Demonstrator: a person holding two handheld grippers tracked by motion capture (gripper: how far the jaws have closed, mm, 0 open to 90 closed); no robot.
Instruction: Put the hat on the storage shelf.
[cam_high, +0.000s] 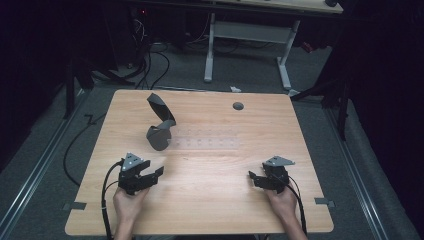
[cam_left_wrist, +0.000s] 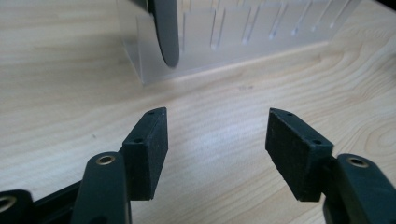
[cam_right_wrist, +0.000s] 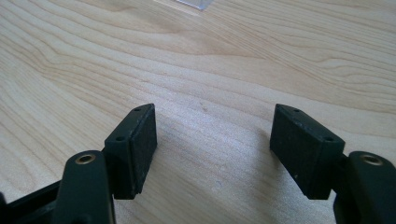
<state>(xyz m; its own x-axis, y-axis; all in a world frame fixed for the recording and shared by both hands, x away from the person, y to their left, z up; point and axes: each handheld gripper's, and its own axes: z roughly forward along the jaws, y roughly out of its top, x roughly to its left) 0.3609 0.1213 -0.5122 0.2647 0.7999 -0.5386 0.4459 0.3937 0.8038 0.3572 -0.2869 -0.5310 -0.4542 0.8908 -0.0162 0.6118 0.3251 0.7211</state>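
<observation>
A clear slotted rack (cam_high: 210, 142) lies across the middle of the wooden table (cam_high: 210, 210). A dark grey plate (cam_high: 159, 138) stands on edge in its left end slot. Just behind it a second dark plate (cam_high: 161, 106) rises tilted. In the left gripper view the rack (cam_left_wrist: 243, 28) is close ahead and the plate (cam_left_wrist: 166, 32) sits in its end slot. My left gripper (cam_high: 156, 176) (cam_left_wrist: 218, 114) rests open near the front left, short of the rack. My right gripper (cam_high: 253, 179) (cam_right_wrist: 215, 109) is open at the front right over bare wood, and a rack corner (cam_right_wrist: 191, 3) peeks in at the top.
A small round grey hole cover (cam_high: 238, 106) sits near the table's far edge. Beyond the table stand a white desk frame (cam_high: 247, 35) and floor cables (cam_high: 150, 60). Cables trail from both grippers off the near edge.
</observation>
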